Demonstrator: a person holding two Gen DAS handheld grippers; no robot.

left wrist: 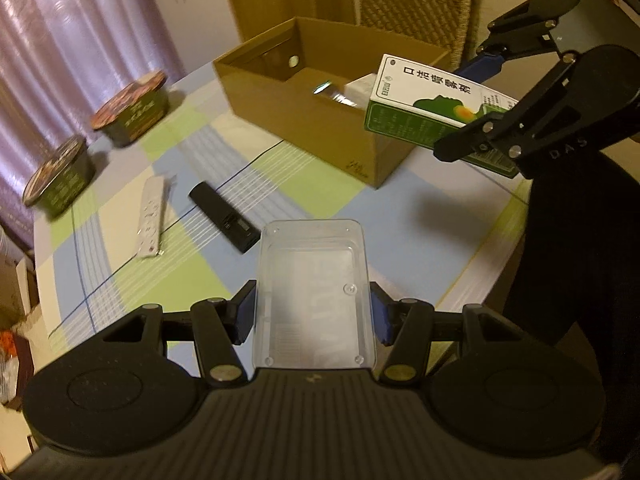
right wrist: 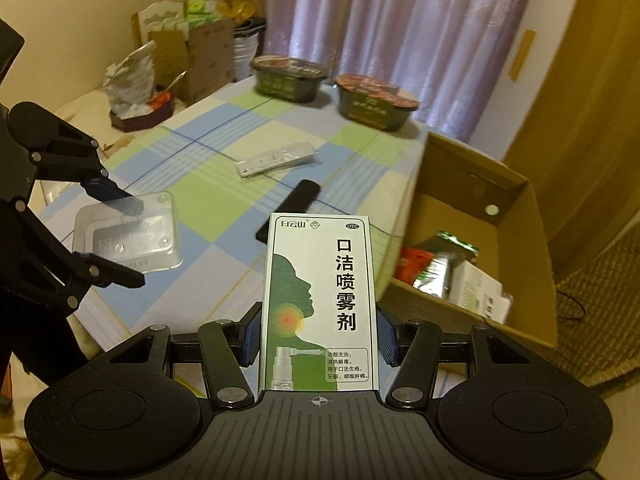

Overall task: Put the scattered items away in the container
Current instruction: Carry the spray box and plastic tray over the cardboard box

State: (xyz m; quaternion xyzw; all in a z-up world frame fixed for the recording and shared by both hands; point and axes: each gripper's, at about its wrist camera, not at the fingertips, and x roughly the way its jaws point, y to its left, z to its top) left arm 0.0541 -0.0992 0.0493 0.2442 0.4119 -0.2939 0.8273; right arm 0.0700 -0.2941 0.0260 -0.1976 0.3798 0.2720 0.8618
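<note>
Checked tablecloth in blue, green and cream covers the table, curtains behind. Right gripper is pinching a green-and-white spray box across its long sides, held off the table just beside the cardboard box, so it can likely drop in next. Left gripper is clamped on a clear plastic tub, lifted near the front edge, probably queued second. Cardboard box sits toward the far right corner, several packets already inside (count unclear). Left on the cloth mid-table: one white remote, one black remote, side by side but apart. Two instant noodle bowls along the far left edge.
</note>
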